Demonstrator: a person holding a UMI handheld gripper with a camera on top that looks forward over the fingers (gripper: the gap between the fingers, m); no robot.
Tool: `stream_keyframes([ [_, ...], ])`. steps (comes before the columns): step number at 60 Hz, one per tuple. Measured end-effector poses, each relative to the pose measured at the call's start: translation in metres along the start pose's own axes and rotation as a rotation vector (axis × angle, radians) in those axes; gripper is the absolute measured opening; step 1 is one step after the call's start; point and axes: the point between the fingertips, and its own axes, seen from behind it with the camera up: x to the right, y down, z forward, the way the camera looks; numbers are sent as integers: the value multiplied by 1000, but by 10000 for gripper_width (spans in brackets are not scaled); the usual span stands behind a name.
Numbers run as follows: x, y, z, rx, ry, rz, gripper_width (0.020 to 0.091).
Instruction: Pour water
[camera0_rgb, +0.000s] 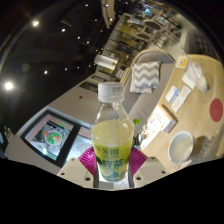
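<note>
A tilted glass (52, 140) sits at about nine o'clock from the bottle (112, 135), low on the counter (90, 100). The hand-held gripper (112, 160) pinches the bottle, upright at twelve o'clock between the pink pads. A white bowl (181, 147) lies at three o'clock.

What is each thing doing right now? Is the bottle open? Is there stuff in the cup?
bottle: upright in the view, white cap on, yellowish liquid nearly to the neck, held between the fingers.
gripper: shut on the bottle, pink pads pressing both sides.
white cup: upright on the round table, looks empty.
round table: papers and cards lying on it.
</note>
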Motion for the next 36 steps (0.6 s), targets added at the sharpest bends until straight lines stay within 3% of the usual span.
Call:
stream_keyframes([
  [10, 3, -92, -41, 136, 135, -501, 392],
  [19, 90, -155, -62, 194, 363, -849, 393],
  [30, 199, -171, -69, 95, 535, -1011, 392],
  [36, 245, -164, -75, 59, 568, -1022, 393],
])
